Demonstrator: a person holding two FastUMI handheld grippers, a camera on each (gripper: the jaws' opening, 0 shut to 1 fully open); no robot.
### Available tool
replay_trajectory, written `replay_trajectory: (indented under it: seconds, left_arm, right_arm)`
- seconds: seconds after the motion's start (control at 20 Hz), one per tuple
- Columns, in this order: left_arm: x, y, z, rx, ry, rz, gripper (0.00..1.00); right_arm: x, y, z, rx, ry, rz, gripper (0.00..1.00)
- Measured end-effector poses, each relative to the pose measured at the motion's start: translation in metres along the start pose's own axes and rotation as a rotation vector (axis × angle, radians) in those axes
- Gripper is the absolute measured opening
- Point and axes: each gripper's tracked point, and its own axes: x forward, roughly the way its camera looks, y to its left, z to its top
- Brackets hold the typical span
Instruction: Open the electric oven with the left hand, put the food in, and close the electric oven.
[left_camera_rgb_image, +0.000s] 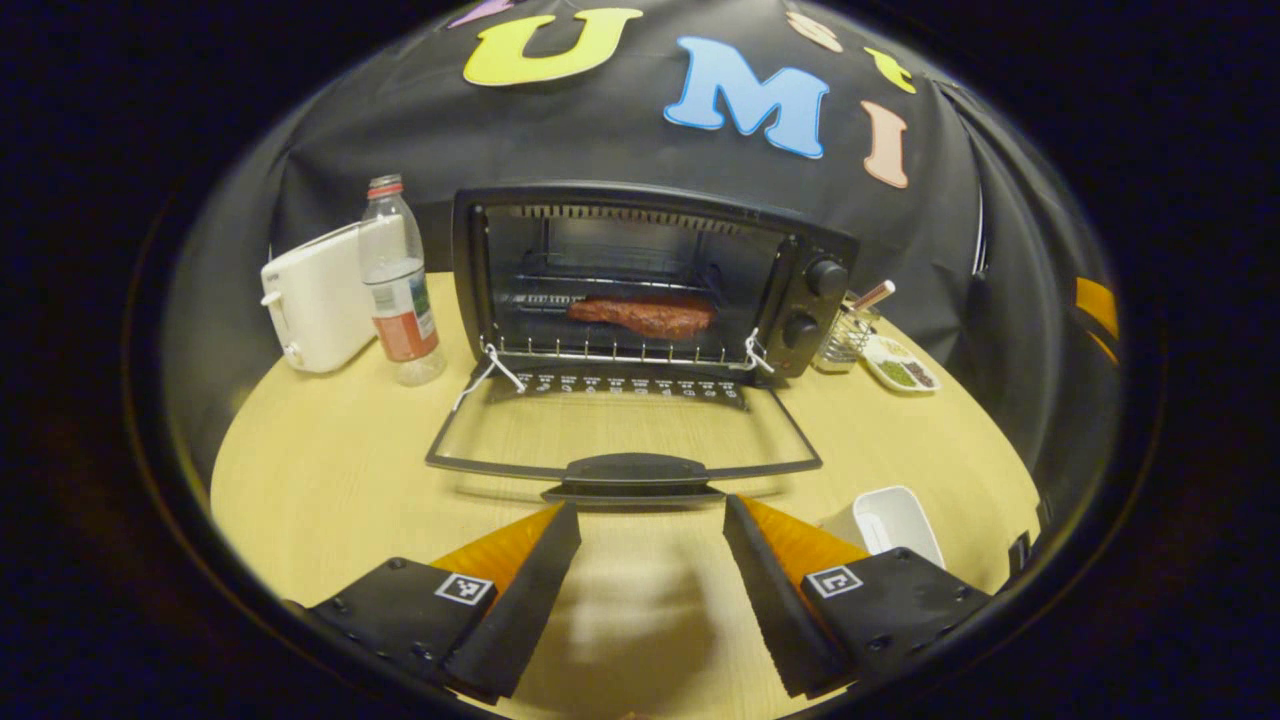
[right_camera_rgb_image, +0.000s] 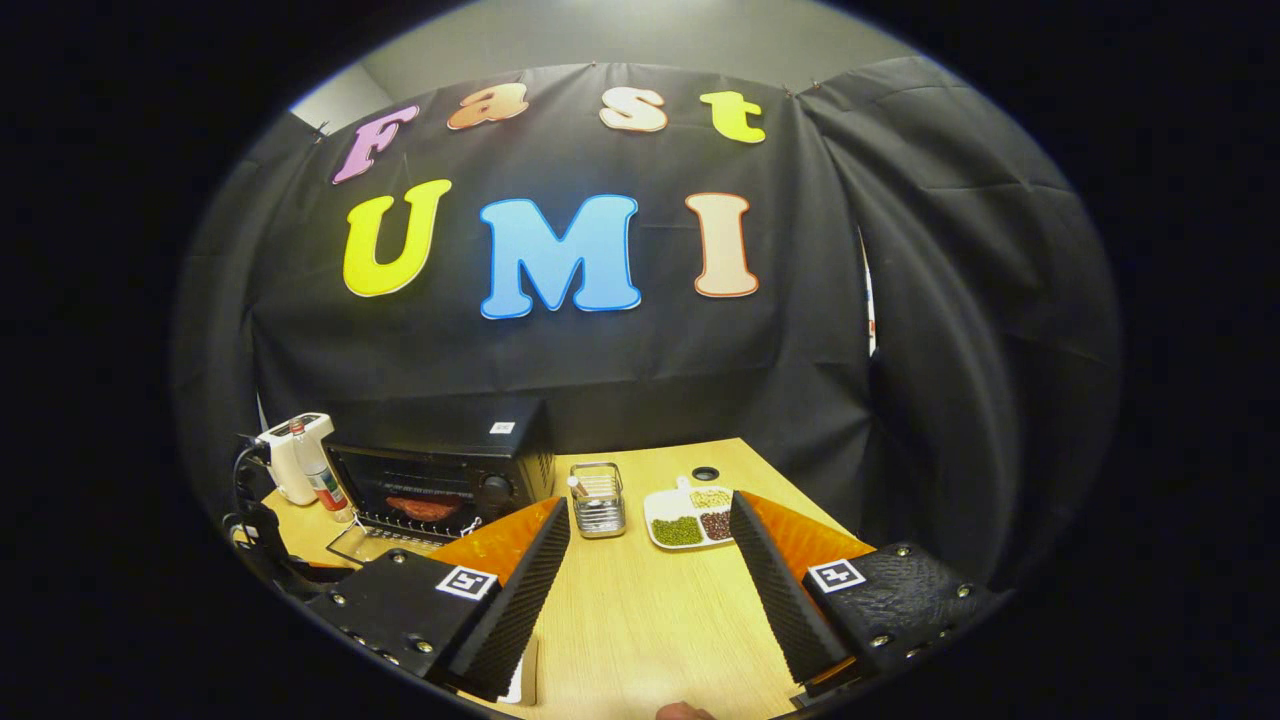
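With the meat (left_camera_rgb_image: 642, 316) on the rack, the spread, empty left tool (left_camera_rgb_image: 650, 520) should hook under the door handle (left_camera_rgb_image: 628, 470) and swing it shut evenly.

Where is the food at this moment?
In the left gripper view, the food lies on the rack inside the open electric oven, behind its lowered door, with the plastic bottle to the oven's left.
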Motion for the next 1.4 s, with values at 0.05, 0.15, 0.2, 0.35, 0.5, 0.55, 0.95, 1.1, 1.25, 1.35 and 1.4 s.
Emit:
replay_trajectory:
  seconds: [0.05, 0.15, 0.2, 0.35, 0.5, 0.55, 0.95, 1.1, 1.25, 1.35, 1.4]
  left_arm:
    - [0.006, 0.001, -0.004, 0.005, 0.016, 0.004, 0.92]
    - [0.015, 0.003, -0.012, 0.008, 0.044, 0.007, 0.98]
    - [0.018, 0.003, -0.015, 0.007, 0.057, 0.008, 0.98]
    - [0.027, 0.006, -0.024, 0.009, 0.097, 0.022, 0.98]
    - [0.034, 0.008, -0.019, 0.051, 0.093, 0.042, 0.98]
    - [0.035, 0.008, -0.020, 0.056, 0.092, 0.052, 0.99]
    - [0.029, 0.008, -0.012, 0.071, 0.051, 0.076, 0.98]
    - [0.017, 0.006, -0.001, 0.073, 0.012, 0.085, 1.00]
    - [0.006, 0.004, 0.010, 0.076, -0.032, 0.088, 0.98]
    - [0.001, 0.003, 0.017, 0.078, -0.055, 0.088, 0.98]
    - [0.000, 0.003, 0.021, 0.081, -0.065, 0.088, 0.98]
  right_arm:
    - [0.001, -0.003, -0.001, 0.007, 0.006, -0.008, 0.97]
    - [0.000, -0.007, -0.004, 0.023, 0.018, -0.021, 0.98]
    - [0.000, -0.010, -0.005, 0.027, 0.021, -0.028, 0.97]
    - [-0.001, -0.014, -0.007, 0.024, 0.031, -0.040, 0.98]
    - [0.000, -0.015, -0.009, 0.017, 0.044, -0.039, 0.97]
    - [0.000, -0.017, -0.009, 0.015, 0.043, -0.039, 0.97]
    - [0.001, -0.015, 0.000, 0.015, 0.020, -0.010, 0.97]
    - [0.001, -0.012, 0.002, 0.026, 0.016, 0.012, 0.97]
    - [0.004, -0.004, 0.001, 0.027, 0.013, 0.038, 0.97]
    - [0.006, 0.000, 0.000, 0.026, 0.009, 0.046, 0.98]
    - [0.006, 0.001, 0.000, 0.029, 0.008, 0.049, 0.98]
